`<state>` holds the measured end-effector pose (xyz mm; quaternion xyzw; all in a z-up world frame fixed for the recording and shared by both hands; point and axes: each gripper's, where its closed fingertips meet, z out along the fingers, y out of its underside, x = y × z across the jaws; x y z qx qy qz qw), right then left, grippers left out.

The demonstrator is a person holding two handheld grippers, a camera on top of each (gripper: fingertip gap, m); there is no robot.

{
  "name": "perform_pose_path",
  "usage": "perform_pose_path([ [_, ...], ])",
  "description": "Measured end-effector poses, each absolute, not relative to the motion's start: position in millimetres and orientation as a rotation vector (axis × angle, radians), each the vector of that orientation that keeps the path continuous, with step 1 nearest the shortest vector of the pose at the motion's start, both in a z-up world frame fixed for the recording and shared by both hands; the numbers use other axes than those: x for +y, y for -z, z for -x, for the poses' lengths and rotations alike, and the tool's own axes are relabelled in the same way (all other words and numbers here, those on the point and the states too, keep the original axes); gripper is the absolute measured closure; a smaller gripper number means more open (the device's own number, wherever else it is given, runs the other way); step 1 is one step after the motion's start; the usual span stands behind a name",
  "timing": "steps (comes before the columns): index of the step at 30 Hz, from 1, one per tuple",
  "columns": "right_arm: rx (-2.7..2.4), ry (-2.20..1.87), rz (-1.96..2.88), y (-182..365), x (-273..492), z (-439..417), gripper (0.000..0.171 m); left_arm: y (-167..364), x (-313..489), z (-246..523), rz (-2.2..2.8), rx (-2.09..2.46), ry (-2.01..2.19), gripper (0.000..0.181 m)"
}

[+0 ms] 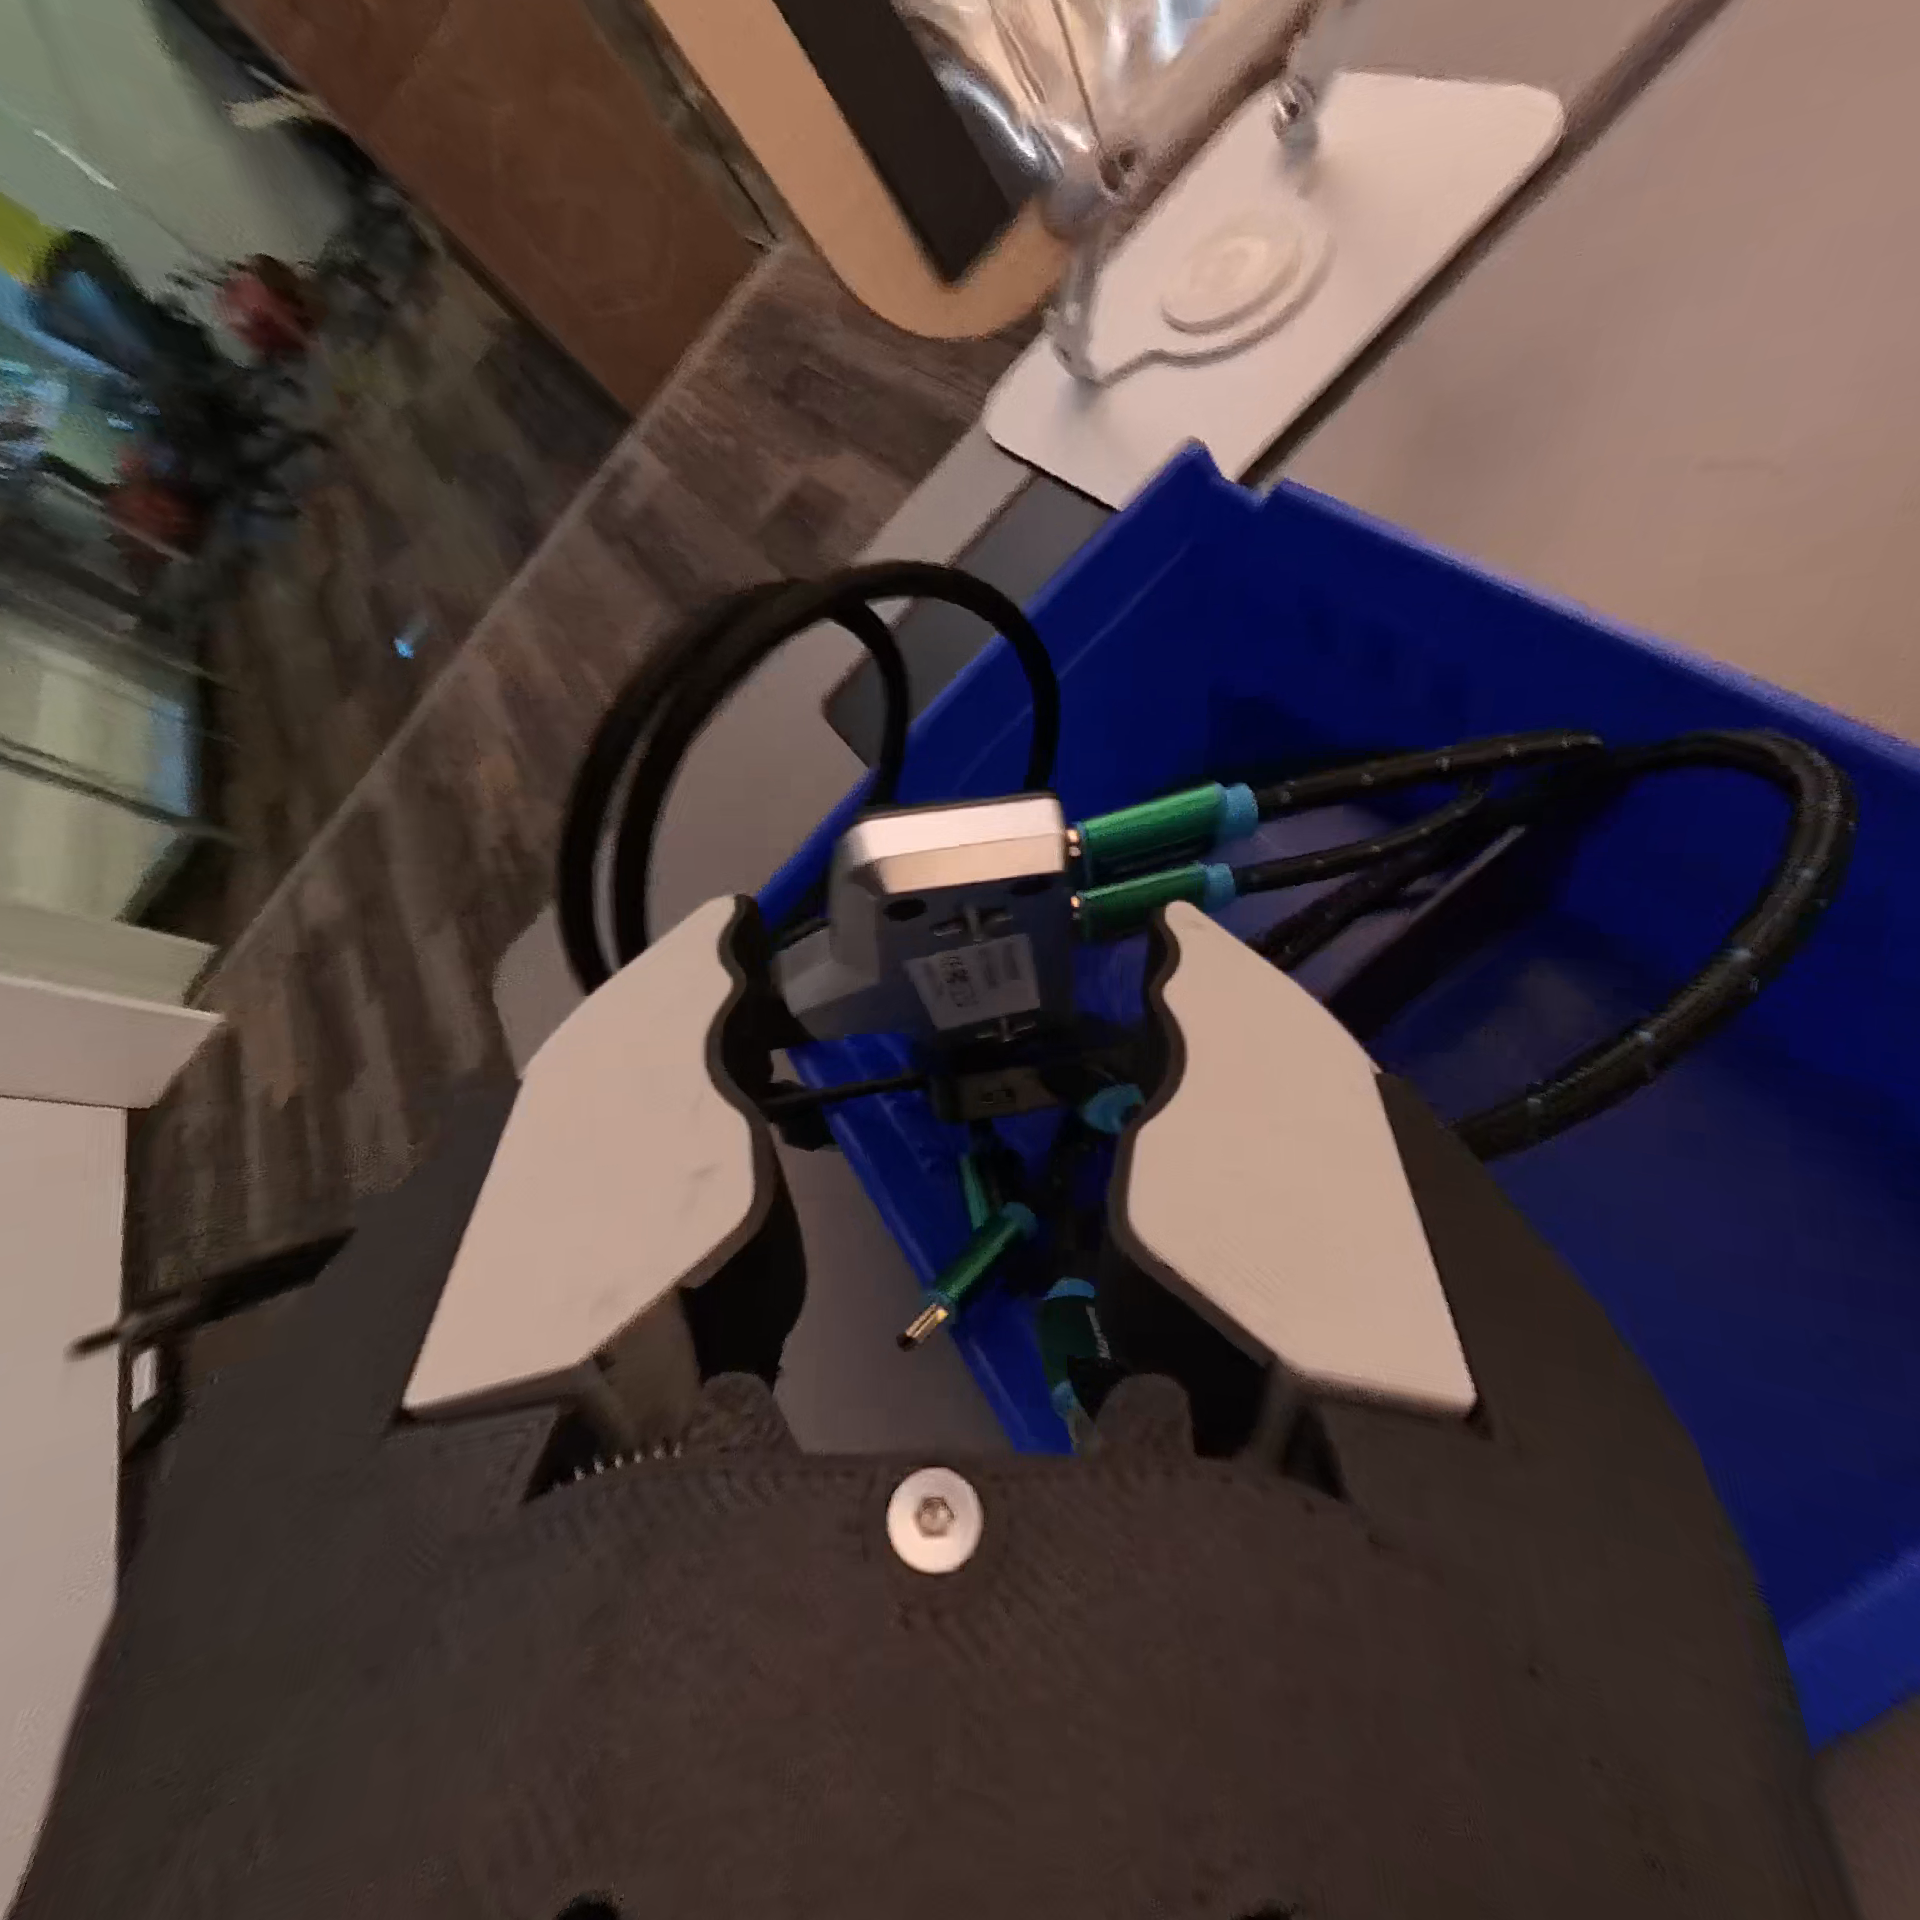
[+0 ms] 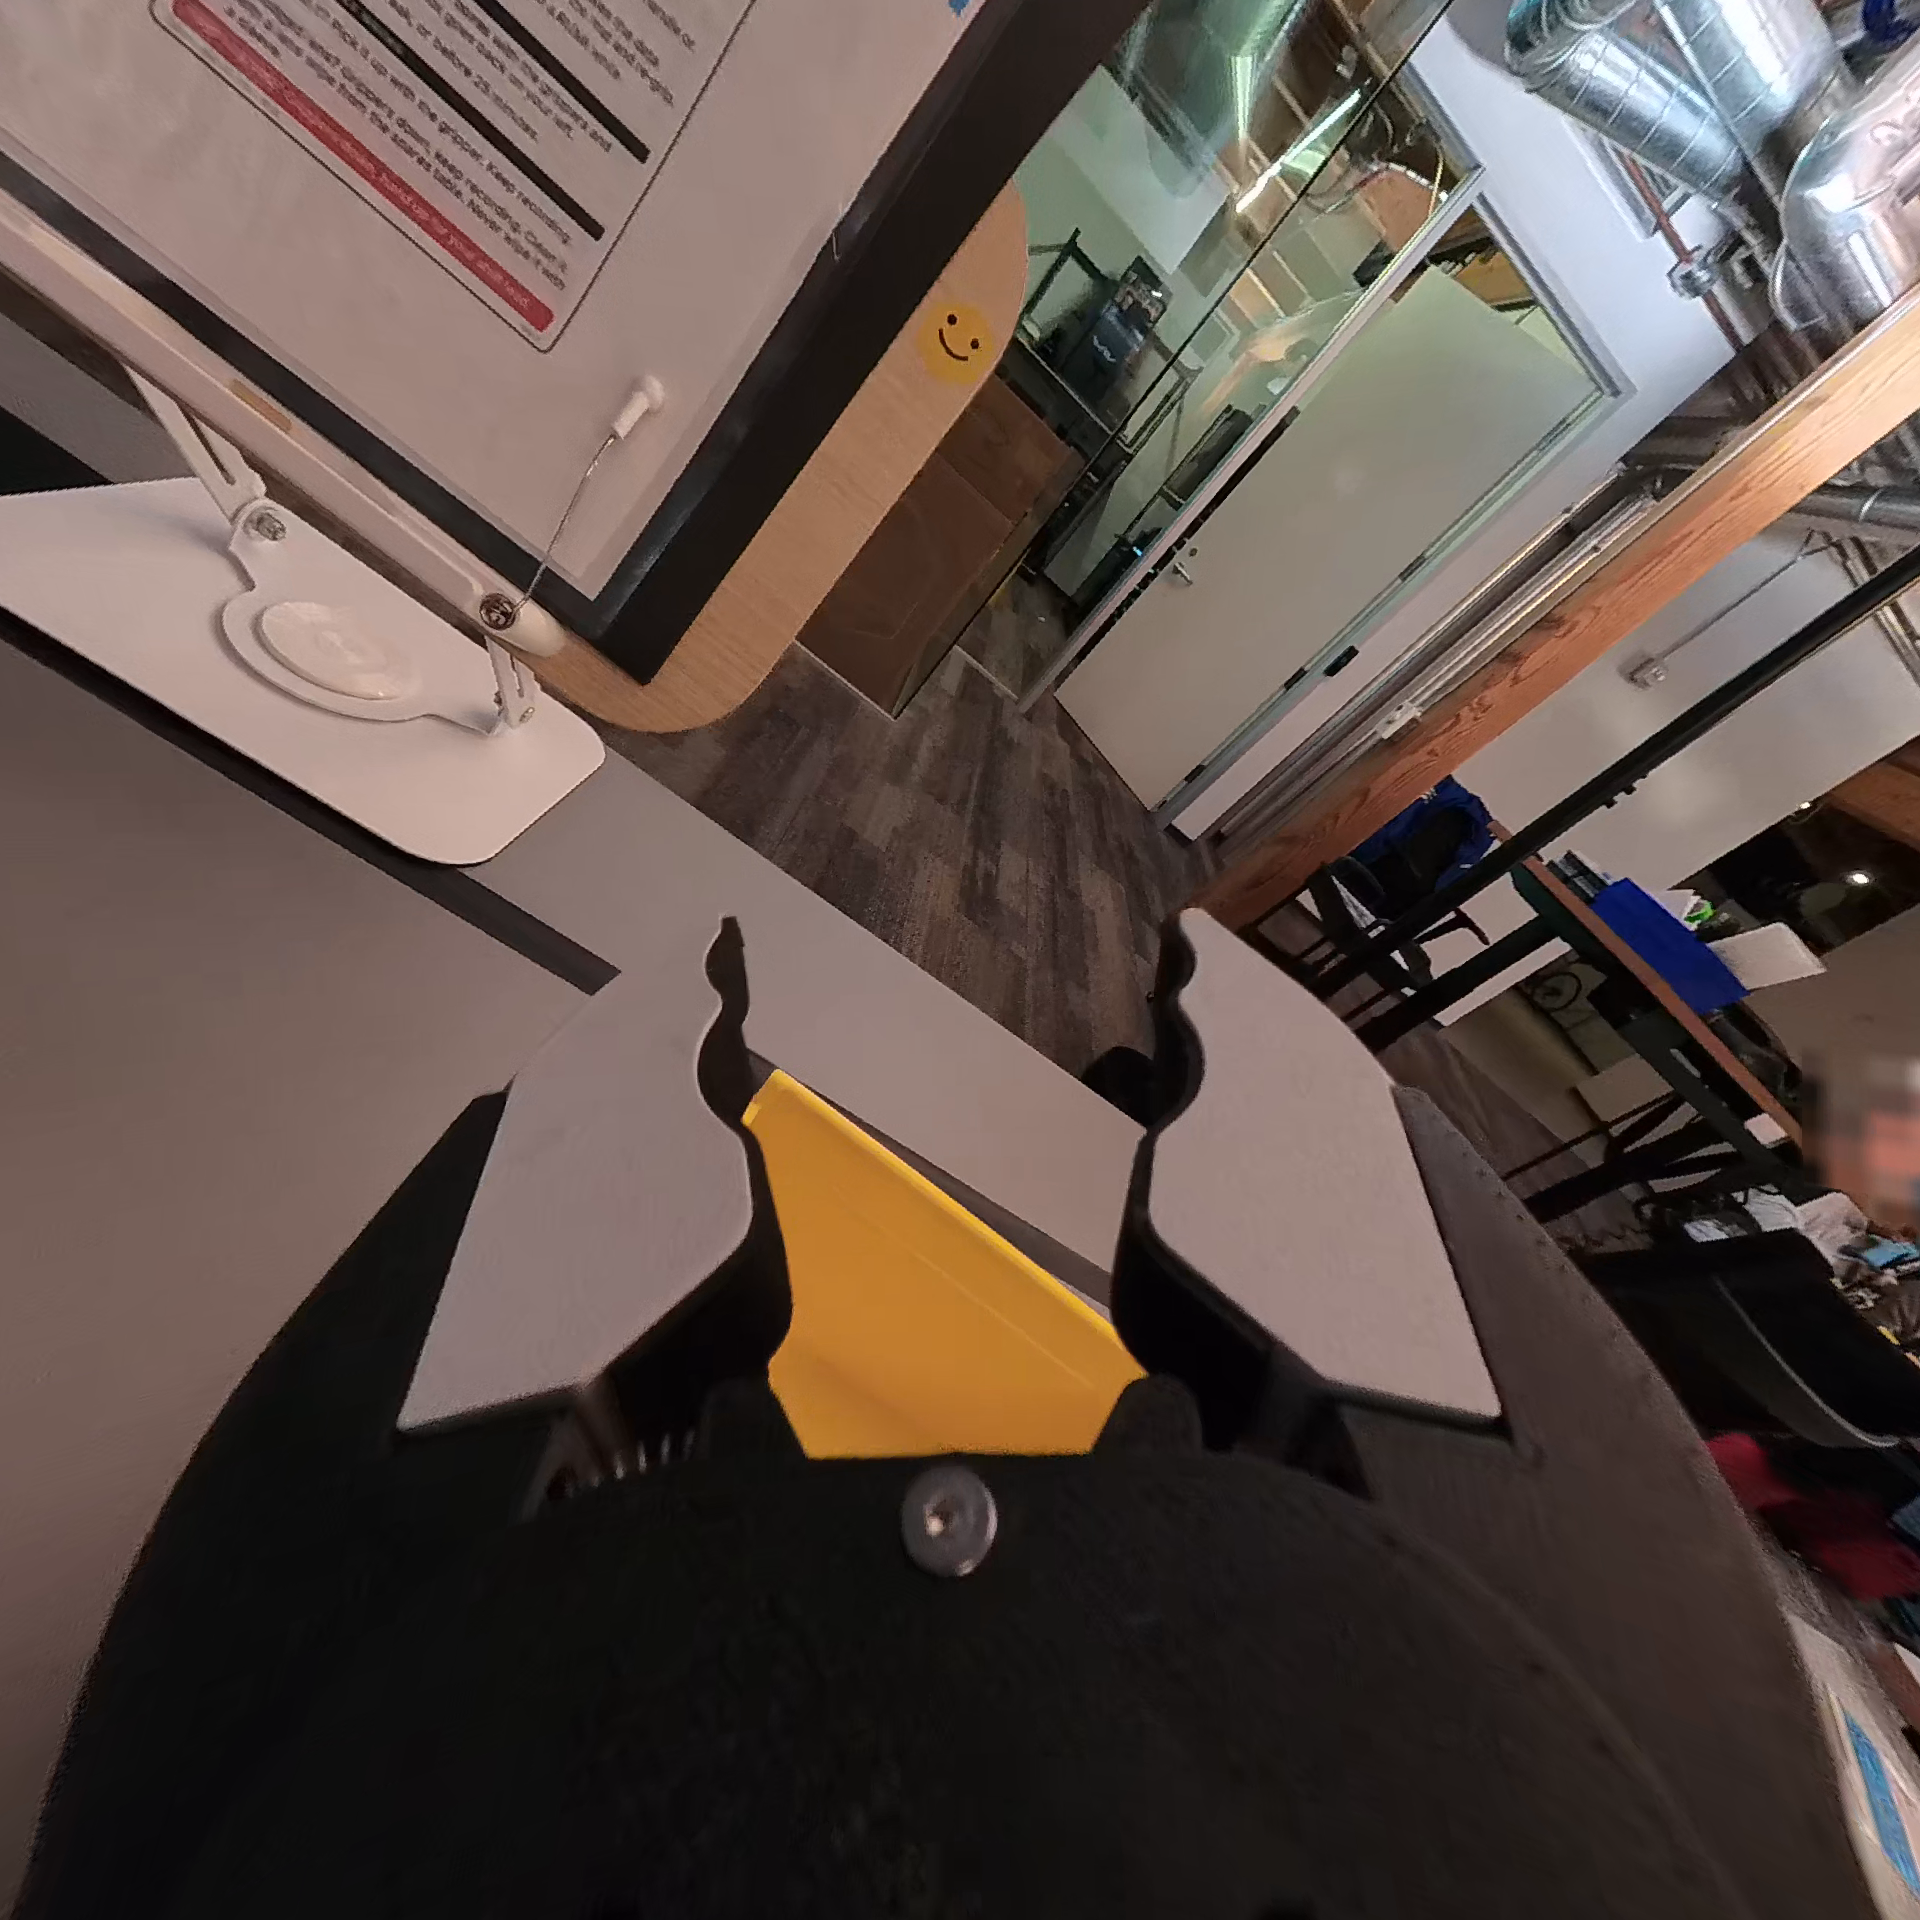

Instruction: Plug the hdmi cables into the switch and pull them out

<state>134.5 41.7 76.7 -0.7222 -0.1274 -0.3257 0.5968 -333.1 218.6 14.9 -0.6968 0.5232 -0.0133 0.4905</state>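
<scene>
In the left wrist view a silver HDMI switch (image 1: 956, 883) sits tilted at the near corner of a blue bin (image 1: 1351, 644). Two green HDMI plugs (image 1: 1153, 821) are plugged into its right side, and their braided black cables (image 1: 1808, 831) loop back into the bin. A plain black cable (image 1: 623, 779) arcs up from the switch's left. A loose green plug (image 1: 977, 1257) lies lower in the bin. My left gripper (image 1: 956, 920) is open, fingertips either side of the switch, not touching it. My right gripper (image 2: 956, 935) is open and empty over the grey table (image 2: 208, 1039).
A yellow bin (image 2: 914, 1299) lies below the right gripper at the table edge. A white stand base (image 2: 312, 727) holding a screen (image 2: 416, 208) stands at the back; the base also shows in the left wrist view (image 1: 1299, 260). Carpeted floor (image 1: 468, 831) lies beyond the table. A person (image 2: 1860, 1143) sits far right. Left tips to right tips: about 50 cm. The loose green plug (image 1: 977, 1257) is closer to my left gripper, around 8 cm from its tips; the right tips are 55 cm off.
</scene>
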Motion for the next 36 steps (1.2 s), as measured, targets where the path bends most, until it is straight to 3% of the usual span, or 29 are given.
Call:
perform_pose_path([
  [8, -0.255, 0.635, 1.716, -73.7, 40.9, -147.0, 0.095, 10.6, 236.8, 327.9, 1.67, 1.491, -0.073, 0.11],
  [16, -0.334, 0.556, 1.771, -59.4, 51.4, -136.4, 0.097, 17.0, 231.9, 338.2, 1.559, 2.11, -0.311, 0.117],
  [22, -0.42, 0.589, 1.781, -50.7, 56.3, -125.2, 0.098, 25.8, 243.8, 342.4, 1.399, 2.324, -0.612, 0.118],
  [25, -0.461, 0.596, 1.785, -45.7, 58.8, -118.3, 0.098, 26.2, 252.9, 349.5, 1.28, 2.424, -0.846, 0.126],
  [26, -0.468, 0.59, 1.792, -43.6, 59.5, -115.8, 0.099, 23.7, 254.1, 352.1, 1.281, 2.46, -0.896, 0.143],
  [34, -0.551, 0.464, 1.784, -41.3, 59.6, -81.5, 0.102, 34.6, 255.8, 352.0, 1.257, 2.63, -0.938, 0.142],
  [36, -0.558, 0.436, 1.776, -42.2, 59.9, -76.9, 0.103, 36.3, 253.5, 354.4, 1.266, 2.654, -0.92, 0.149],
])
